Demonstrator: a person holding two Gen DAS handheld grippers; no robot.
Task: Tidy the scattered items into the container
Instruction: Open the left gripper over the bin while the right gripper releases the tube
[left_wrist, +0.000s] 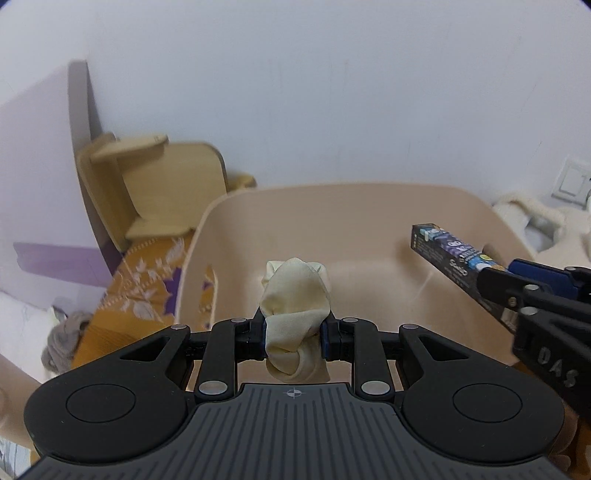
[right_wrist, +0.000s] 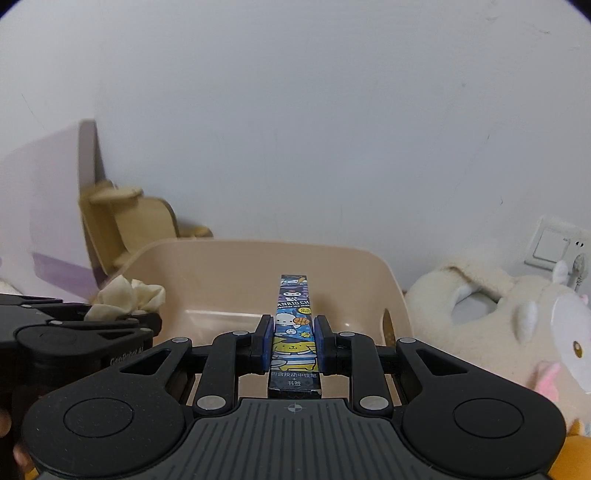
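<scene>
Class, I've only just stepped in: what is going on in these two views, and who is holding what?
A person is tidying with a handheld tool in each hand. The left tool is shut on a cream fabric scrunchie, held above the near edge of the beige plastic tub. The right tool is shut on a long cartoon-printed pen box, pointing over the tub. The visible tub floor looks bare; neither item is released yet.
</scene>
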